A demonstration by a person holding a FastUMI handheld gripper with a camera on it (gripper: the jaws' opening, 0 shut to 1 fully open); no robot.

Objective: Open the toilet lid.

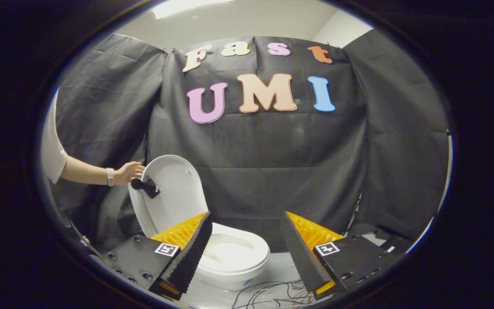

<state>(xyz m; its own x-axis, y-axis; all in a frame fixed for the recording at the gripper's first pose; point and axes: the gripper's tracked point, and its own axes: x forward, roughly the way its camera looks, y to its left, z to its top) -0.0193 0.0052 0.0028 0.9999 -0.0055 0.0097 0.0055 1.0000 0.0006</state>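
White plastic: toilet sits just ahead of the fingers, bowl showing in the gap btw them, partly behind the left finger.
Lid: toilet lid is up, standing nearly upright at the back-left of the bowl, underside facing the cam. Seat ring down on the bowl.
Knob: small black handle piece fixed on the lid's face, near its left edge.
Gripper: gripper fingers wide apart, nothing btw the pads, not touching toilet or lid. Black ribbed pads, orange backing, black bodies w/ square marker tags.
Person: hand reaching in from the left, fingertips at the lid's upper-left rim; bare forearm, band on the wrist, white short sleeve.
Floor: light grey floor under the toilet; loose thin wires lying close in front, btw the fingers' bases.
Backdrop: black cloth wall right behind the toilet.
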